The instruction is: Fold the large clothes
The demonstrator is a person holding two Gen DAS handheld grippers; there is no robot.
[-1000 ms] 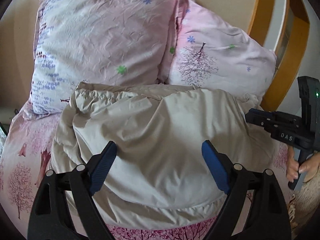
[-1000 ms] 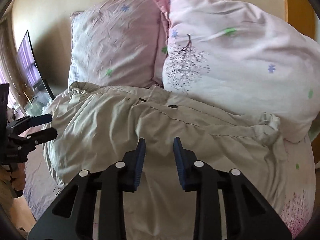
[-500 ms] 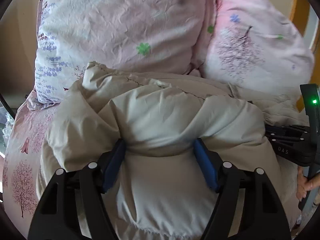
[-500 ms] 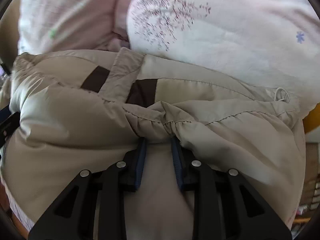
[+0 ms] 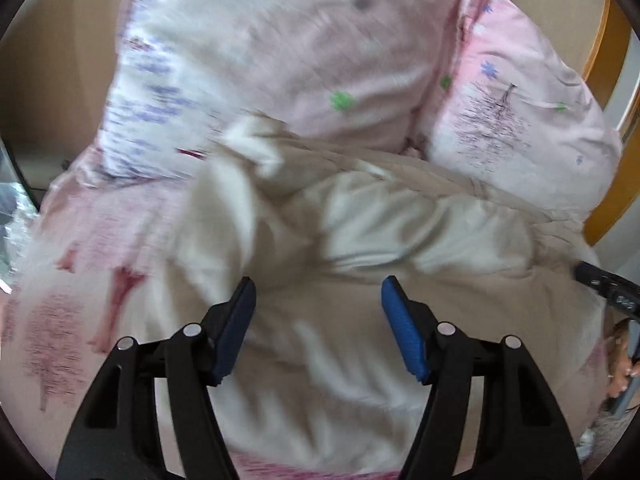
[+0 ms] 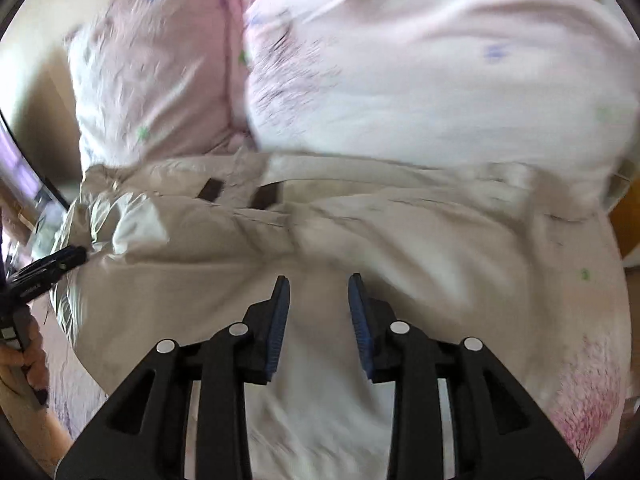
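A beige padded jacket (image 5: 400, 232) lies bunched on the bed below two pillows; it also fills the right wrist view (image 6: 400, 248), where two dark brown patches (image 6: 236, 194) show near its upper edge. My left gripper (image 5: 318, 308) is open, its blue pads wide apart just above the jacket's near part, holding nothing. My right gripper (image 6: 318, 304) is open with a narrower gap, over the jacket's middle, holding nothing. Each gripper shows at the edge of the other's view: the right one (image 5: 608, 288), the left one (image 6: 44, 268). Both frames are motion-blurred.
Two pink flower-print pillows (image 5: 288, 48) (image 5: 516, 120) lean against the headboard behind the jacket. The pink tree-print bedsheet (image 5: 80, 288) shows on the left. A wooden frame (image 5: 604, 60) stands at the far right. A dark screen (image 6: 24, 176) stands at the left.
Both grippers were pressed into the jacket's fold half a second ago; now both have pulled back and sit off the fabric, and the right gripper's gap has widened. The jacket has settled lower.
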